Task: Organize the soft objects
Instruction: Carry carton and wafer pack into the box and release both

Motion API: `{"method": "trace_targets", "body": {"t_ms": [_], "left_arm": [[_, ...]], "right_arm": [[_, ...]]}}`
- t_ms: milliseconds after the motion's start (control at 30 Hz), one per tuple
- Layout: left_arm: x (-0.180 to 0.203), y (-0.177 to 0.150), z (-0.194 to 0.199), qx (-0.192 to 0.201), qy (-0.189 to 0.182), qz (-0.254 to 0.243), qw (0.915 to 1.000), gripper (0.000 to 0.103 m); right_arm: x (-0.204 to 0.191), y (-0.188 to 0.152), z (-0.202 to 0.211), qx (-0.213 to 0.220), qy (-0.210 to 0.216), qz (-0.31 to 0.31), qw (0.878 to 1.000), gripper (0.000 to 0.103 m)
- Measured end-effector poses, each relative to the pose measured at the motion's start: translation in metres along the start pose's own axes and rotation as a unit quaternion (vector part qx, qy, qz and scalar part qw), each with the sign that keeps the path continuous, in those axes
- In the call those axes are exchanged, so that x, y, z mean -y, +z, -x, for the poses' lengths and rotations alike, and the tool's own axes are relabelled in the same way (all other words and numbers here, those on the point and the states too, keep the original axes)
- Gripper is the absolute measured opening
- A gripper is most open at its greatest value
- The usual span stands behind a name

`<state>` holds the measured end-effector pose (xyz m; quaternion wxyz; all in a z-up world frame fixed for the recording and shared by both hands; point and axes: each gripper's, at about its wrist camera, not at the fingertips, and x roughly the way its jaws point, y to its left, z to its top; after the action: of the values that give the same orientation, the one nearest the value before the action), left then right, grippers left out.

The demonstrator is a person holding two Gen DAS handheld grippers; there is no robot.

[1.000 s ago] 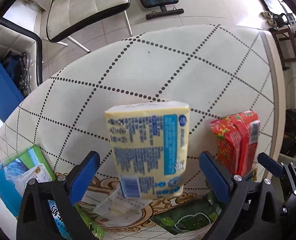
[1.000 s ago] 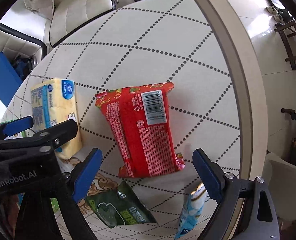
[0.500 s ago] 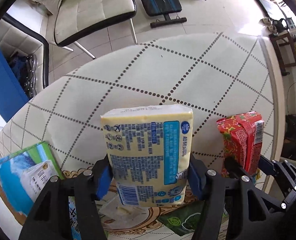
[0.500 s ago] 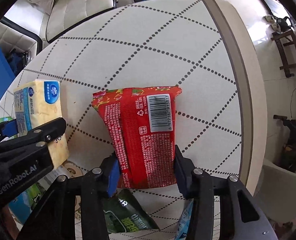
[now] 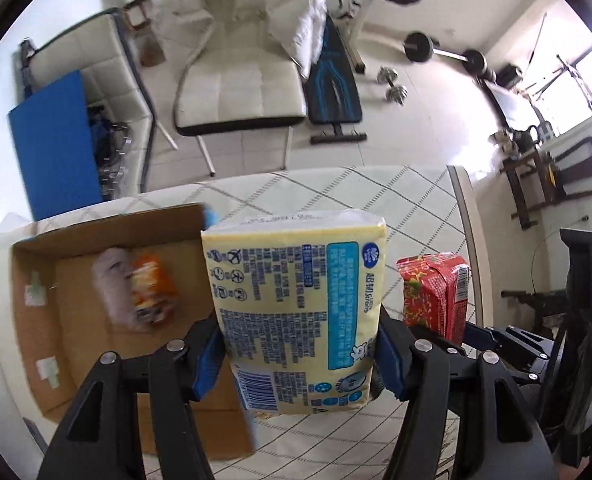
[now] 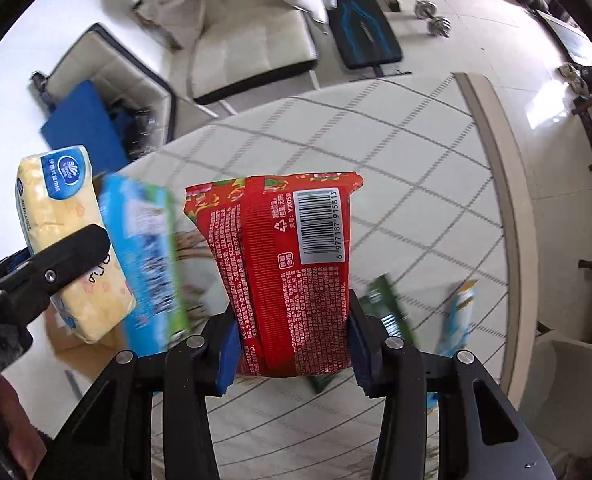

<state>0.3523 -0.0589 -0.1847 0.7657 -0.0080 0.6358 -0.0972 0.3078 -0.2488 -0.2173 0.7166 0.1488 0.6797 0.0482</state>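
My left gripper [image 5: 298, 354] is shut on a yellow tissue pack [image 5: 296, 304] with blue print and holds it in the air above the table. The pack also shows at the left of the right wrist view [image 6: 71, 240]. My right gripper [image 6: 289, 344] is shut on a red tissue pack [image 6: 291, 264] with a barcode and holds it lifted; the red pack shows in the left wrist view [image 5: 436, 292] to the right of the yellow one. An open cardboard box [image 5: 107, 312] lies below left of the yellow pack, with a white and orange packet [image 5: 135, 292] inside.
A blue-green flat box [image 6: 143, 256] lies on the diamond-patterned table [image 6: 376, 160]. A green packet [image 6: 384, 308] and a light blue packet [image 6: 456, 312] lie right of the red pack. White chairs [image 5: 235, 80], a blue board [image 5: 55, 140] and gym weights stand beyond the table.
Both grippers closed on their packs and lifted them off the table. The view tilted up, bringing the cardboard box into sight at the left.
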Motion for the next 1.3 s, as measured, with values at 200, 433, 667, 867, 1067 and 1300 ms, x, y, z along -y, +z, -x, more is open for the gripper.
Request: {"method": "trace_targets", "body": {"t_ms": [200, 433, 667, 867, 1067, 1300], "left_arm": [[-0.099, -0.034, 0.033, 0.006, 0.047, 0.046, 0.9978, 0.061], [-0.195, -0.06, 0.018, -0.023, 0.085, 0.096, 0.9915, 0.061], [-0.246, -0.075, -0.044, -0.097, 0.089, 0.101, 0.9861, 0.061], [-0.253, -0.098, -0.1, -0.164, 0.044, 0.1, 0.9803, 0.061], [-0.244, -0.109, -0.132, -0.202, 0.019, 0.086, 0.9754, 0.062], [-0.261, -0.112, -0.142, -0.221, -0.007, 0.125, 0.9673, 0.064]], "right_arm": [[-0.11, -0.027, 0.0, 0.004, 0.037, 0.047, 0.998, 0.048], [-0.206, -0.037, -0.046, -0.024, 0.023, 0.08, 0.996, 0.048], [-0.238, -0.051, -0.117, -0.082, 0.001, 0.077, 0.994, 0.048], [-0.246, -0.063, -0.161, -0.116, -0.022, 0.074, 0.99, 0.048], [-0.244, -0.064, -0.183, -0.132, -0.042, 0.074, 0.988, 0.048], [-0.242, -0.062, -0.187, -0.137, -0.041, 0.073, 0.987, 0.053]]}}
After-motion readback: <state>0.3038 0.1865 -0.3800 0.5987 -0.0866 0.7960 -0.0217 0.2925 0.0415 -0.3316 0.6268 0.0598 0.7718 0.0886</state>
